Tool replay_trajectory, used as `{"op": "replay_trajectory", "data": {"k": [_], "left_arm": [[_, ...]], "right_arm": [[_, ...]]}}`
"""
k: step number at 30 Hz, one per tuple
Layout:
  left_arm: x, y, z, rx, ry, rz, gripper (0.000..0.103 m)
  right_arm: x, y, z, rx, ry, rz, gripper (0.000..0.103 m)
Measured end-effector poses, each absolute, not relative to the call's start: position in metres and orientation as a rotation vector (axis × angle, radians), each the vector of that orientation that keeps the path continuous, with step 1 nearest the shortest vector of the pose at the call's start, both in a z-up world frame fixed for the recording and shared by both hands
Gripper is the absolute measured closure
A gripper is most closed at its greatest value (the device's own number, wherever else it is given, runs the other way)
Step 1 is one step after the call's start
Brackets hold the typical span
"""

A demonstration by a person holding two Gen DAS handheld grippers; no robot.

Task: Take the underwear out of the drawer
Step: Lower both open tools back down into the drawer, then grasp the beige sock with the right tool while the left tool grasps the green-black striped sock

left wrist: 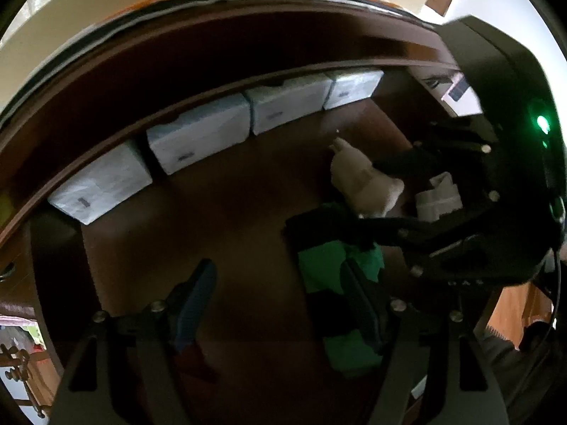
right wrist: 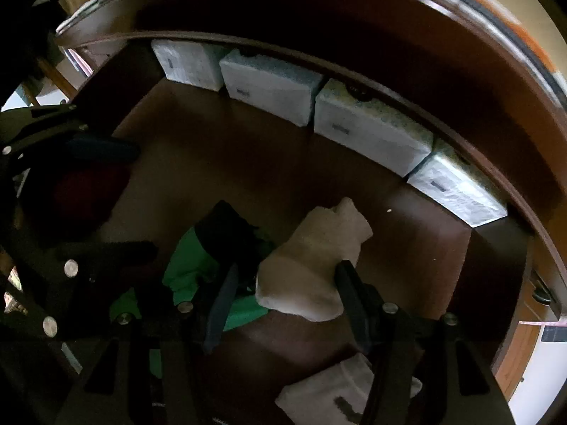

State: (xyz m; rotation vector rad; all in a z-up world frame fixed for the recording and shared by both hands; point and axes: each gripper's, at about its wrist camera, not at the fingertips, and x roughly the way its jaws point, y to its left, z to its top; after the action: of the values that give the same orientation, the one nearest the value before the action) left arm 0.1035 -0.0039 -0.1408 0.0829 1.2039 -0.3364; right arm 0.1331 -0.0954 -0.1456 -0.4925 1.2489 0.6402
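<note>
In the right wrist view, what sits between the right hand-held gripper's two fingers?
A rolled beige garment lies between its fingers, on the drawer floor; contact is unclear.

Drawer [right wrist: 212, 163]: dark reddish-brown wood inside and on the rim. Four packets [right wrist: 269, 86] along the back wall, 12 to 2 o'clock in the right wrist view: pale blue-white with fine print and a small dark label each. Folded cloth [right wrist: 312, 269] at centre: cream, plain. Garment [right wrist: 184, 272] at its 9 o'clock: bright green with black sections. Bundle [right wrist: 88, 191] at 9 o'clock: dark red.
</note>
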Motion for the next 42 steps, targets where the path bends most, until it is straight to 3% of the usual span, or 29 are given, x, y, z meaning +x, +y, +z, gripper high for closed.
{"op": "replay_trajectory", "data": {"k": [8,10,16,42], "left_arm": [[0.102,-0.012,-0.142,0.109,1.217,-0.361,0.030],[0.102,-0.013,-0.143,0.109,1.219,-0.362,0.030],[0.104,-0.018,-0.144,0.121,1.232,-0.369,0.030],[0.124,-0.073,-0.170,0.303,1.355,-0.437,0.030]], "right_arm": [[0.144,-0.094,-0.152,-0.472,1.282,0.657,0.044],[0.143,-0.096,-0.151,-0.469,1.270,0.672,0.057],[0.135,-0.110,-0.147,-0.453,1.237,0.691,0.064],[0.113,-0.178,-0.105,-0.292,1.066,0.680,0.066]]}}
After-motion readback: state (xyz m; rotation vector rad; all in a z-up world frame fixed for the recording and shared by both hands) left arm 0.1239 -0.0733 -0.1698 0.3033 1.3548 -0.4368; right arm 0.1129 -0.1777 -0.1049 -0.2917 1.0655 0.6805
